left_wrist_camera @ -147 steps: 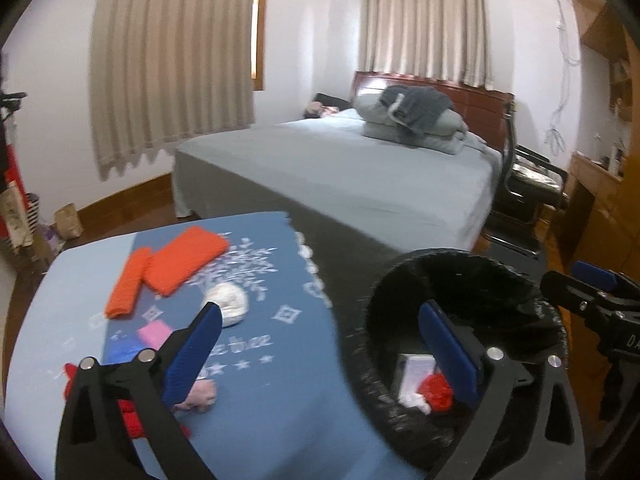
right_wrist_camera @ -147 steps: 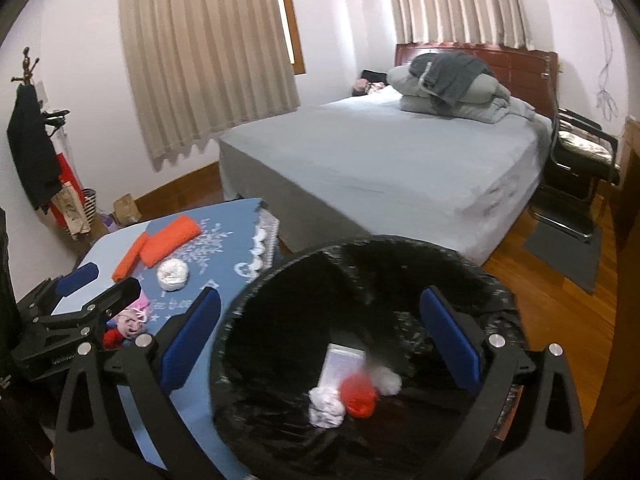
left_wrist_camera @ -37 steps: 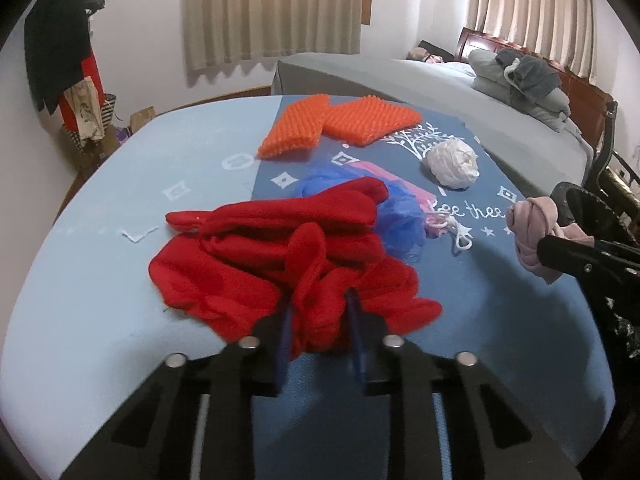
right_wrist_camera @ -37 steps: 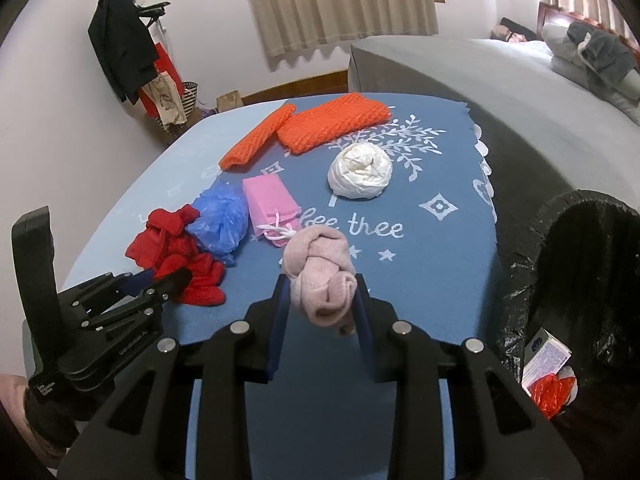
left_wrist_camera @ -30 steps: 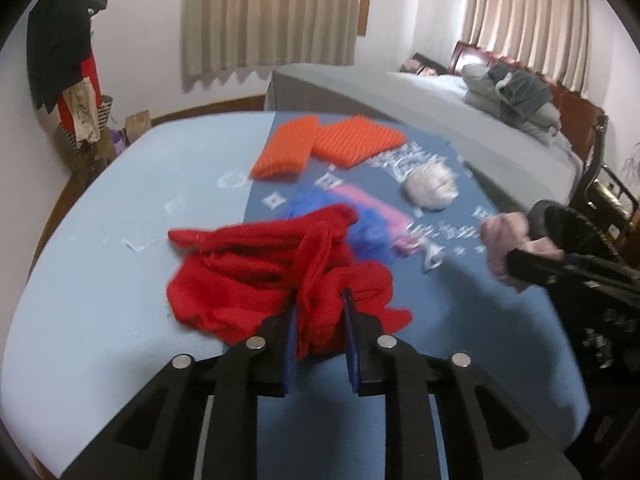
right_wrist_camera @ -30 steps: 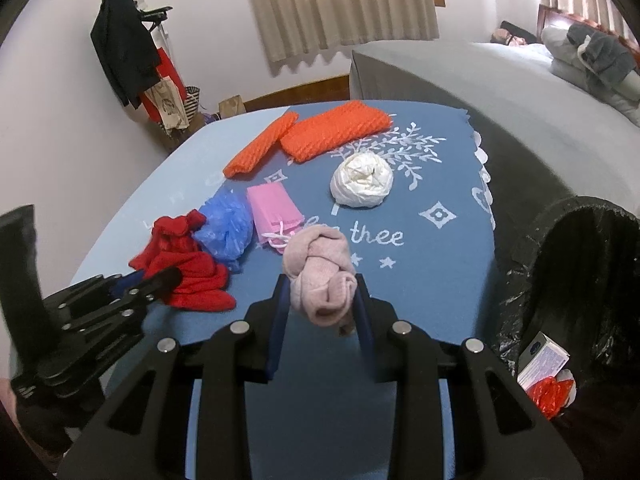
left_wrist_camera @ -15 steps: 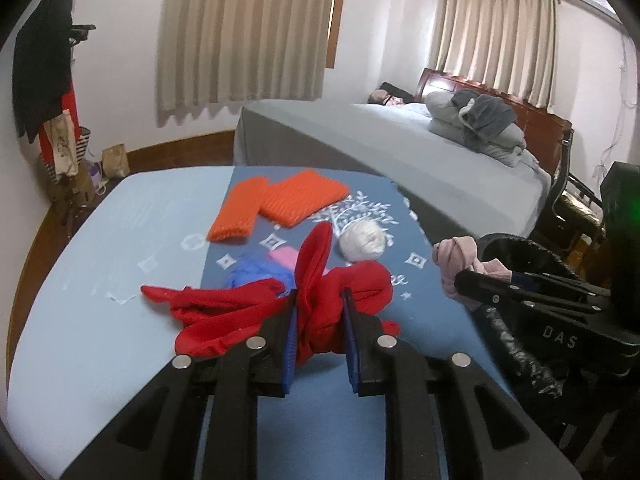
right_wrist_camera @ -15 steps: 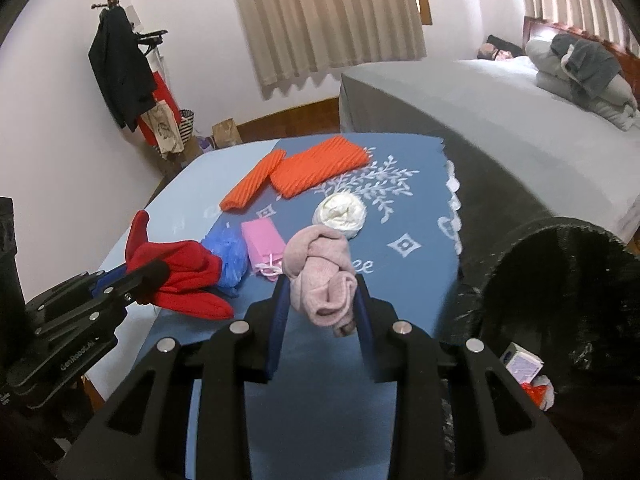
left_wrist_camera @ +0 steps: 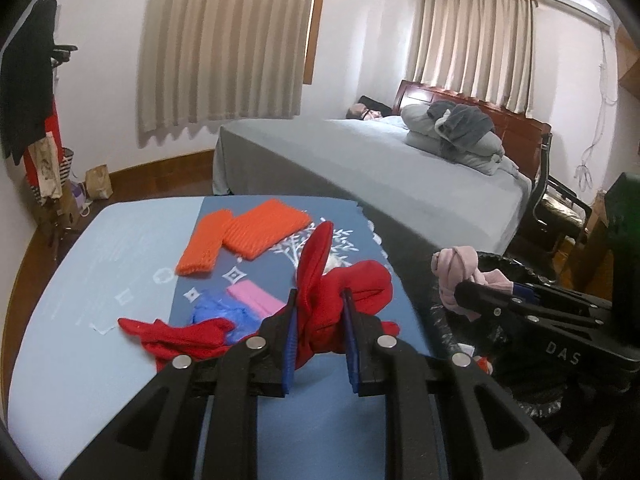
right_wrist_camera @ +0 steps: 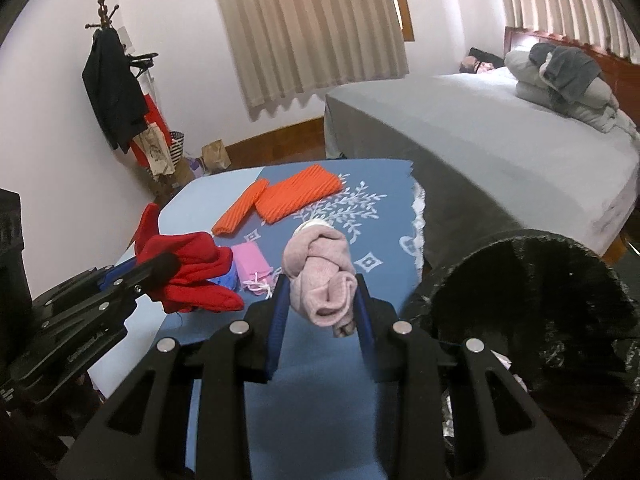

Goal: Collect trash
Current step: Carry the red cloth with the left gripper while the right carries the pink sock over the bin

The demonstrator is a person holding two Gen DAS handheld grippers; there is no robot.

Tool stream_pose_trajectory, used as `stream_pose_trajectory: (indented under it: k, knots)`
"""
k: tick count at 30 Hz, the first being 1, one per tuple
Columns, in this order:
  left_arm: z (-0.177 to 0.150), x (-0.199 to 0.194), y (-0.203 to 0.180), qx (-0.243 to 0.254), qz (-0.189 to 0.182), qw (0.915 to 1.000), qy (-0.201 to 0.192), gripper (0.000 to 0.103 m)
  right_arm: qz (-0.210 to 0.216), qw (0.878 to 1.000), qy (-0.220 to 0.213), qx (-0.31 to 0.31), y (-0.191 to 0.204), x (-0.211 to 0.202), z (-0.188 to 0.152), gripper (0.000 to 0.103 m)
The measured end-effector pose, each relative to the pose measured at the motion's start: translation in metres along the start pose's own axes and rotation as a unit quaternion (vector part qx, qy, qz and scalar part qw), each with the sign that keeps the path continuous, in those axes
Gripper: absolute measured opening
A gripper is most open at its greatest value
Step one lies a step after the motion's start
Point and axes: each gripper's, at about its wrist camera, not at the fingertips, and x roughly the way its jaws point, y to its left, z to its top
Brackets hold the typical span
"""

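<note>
Left wrist view: my left gripper (left_wrist_camera: pixel 319 316) is clamped on the red cloth (left_wrist_camera: pixel 340 292). A second ago that cloth lay spread on the table (left_wrist_camera: pixel 80 288); now its bulk hangs clear in the jaws and only one trailing end (left_wrist_camera: pixel 176 332) still rests near the table's near edge. Beyond it the blue bag (left_wrist_camera: pixel 216 312) and pink pouch (left_wrist_camera: pixel 252 296) are uncovered, and the orange mesh (left_wrist_camera: pixel 248 236) lies toward the far edge. At right the right gripper (left_wrist_camera: pixel 464 292) carries the pink wad (left_wrist_camera: pixel 456 268) above the bin (left_wrist_camera: pixel 504 264) rim. I judge both pickups done and the carry to the bin under way.

Right wrist view: my right gripper (right_wrist_camera: pixel 319 296) is closed narrow on the pink wad (right_wrist_camera: pixel 320 276), a knotted, soft knit roll, drooping below the pads. It has risen off the table (right_wrist_camera: pixel 384 200) since a second ago. The bin (right_wrist_camera: pixel 520 280), black-lined, stands just off the table's right edge, its mouth open and near. At left the left gripper (right_wrist_camera: pixel 168 264) holds the red cloth (right_wrist_camera: pixel 188 276), crumpled fleece, limp, clear of the table's left edge. The white wad is mostly hidden behind the pink one.
</note>
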Motion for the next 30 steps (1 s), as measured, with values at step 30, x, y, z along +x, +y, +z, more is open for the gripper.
stream_pose_trajectory:
  k: [30]
  knots:
    - [0.039, 0.018, -0.122, 0.075, -0.117, 0.9899, -0.028, 0.02, -0.113, 0.99, -0.057, 0.061, -0.105, -0.089, -0.015, 0.031]
